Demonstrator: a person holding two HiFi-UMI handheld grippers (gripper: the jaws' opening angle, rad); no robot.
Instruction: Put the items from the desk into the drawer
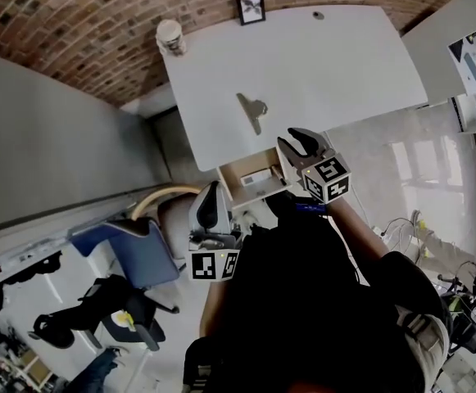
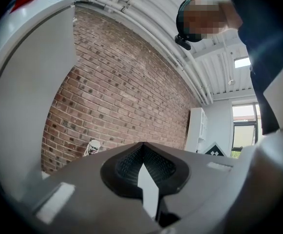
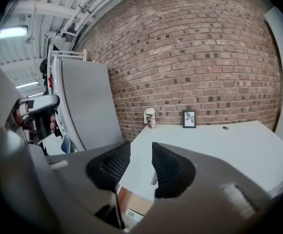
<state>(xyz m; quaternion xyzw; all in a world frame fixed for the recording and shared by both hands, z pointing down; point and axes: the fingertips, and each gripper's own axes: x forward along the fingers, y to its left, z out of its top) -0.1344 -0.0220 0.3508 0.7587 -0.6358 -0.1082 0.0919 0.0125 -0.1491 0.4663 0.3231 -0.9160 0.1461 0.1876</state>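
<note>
A metal clip lies near the front edge of the white desk. At the back of the desk stand a paper cup and a small picture frame. Under the desk's front edge a drawer is pulled out, with a white item inside. My right gripper hovers over the desk's front edge beside the drawer, open and empty; in its own view the clip shows just past the jaws. My left gripper hangs in front of the drawer, off the desk, tips together.
A brick wall runs behind the desk. A tall grey partition stands to the left, with a blue chair below it. Another white table sits at the right. A small round grommet marks the desk's back edge.
</note>
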